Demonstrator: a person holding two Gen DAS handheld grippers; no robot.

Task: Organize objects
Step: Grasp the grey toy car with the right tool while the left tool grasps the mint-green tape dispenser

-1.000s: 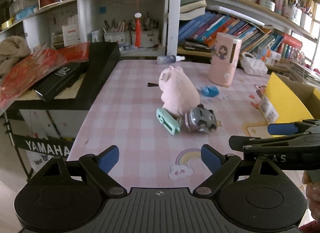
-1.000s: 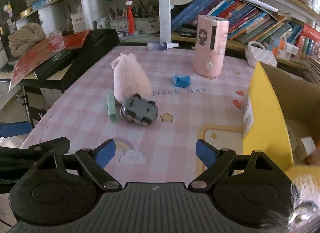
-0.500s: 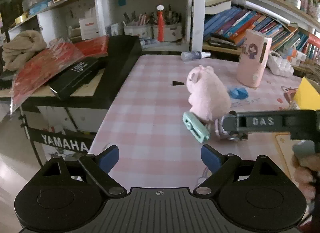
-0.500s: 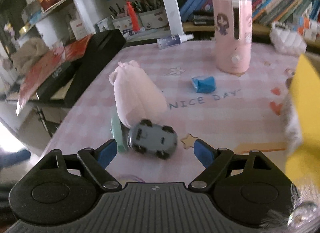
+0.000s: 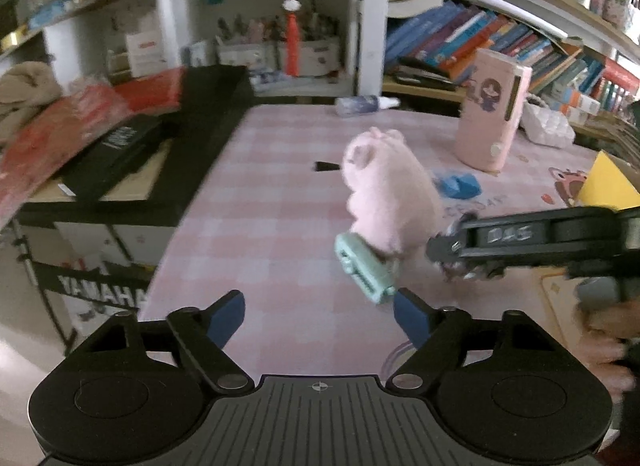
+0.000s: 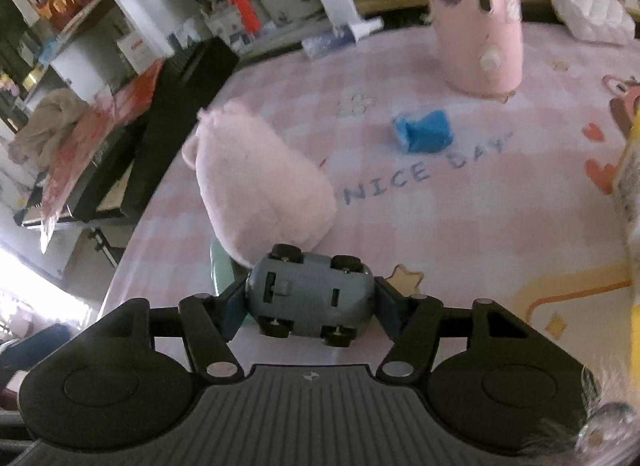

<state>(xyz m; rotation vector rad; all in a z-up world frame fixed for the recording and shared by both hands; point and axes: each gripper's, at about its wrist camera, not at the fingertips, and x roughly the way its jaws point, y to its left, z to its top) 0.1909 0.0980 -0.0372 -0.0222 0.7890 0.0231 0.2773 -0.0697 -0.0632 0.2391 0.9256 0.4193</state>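
My right gripper (image 6: pixel 310 316) had just been closing and its blue pads sat against both ends of the grey toy car (image 6: pixel 310 294), which lay wheels-up on the pink checked tablecloth (image 6: pixel 460 225), touching the foot of the pink plush pig (image 6: pixel 256 181). My left gripper (image 5: pixel 320 316) had narrowed a little yet stood released with nothing between its fingers, its right pad just beside the mint green comb (image 5: pixel 364 272) that lay against the pig. A blue crumpled piece (image 6: pixel 424 131) lay apart, near the pink humidifier (image 6: pixel 476 21).
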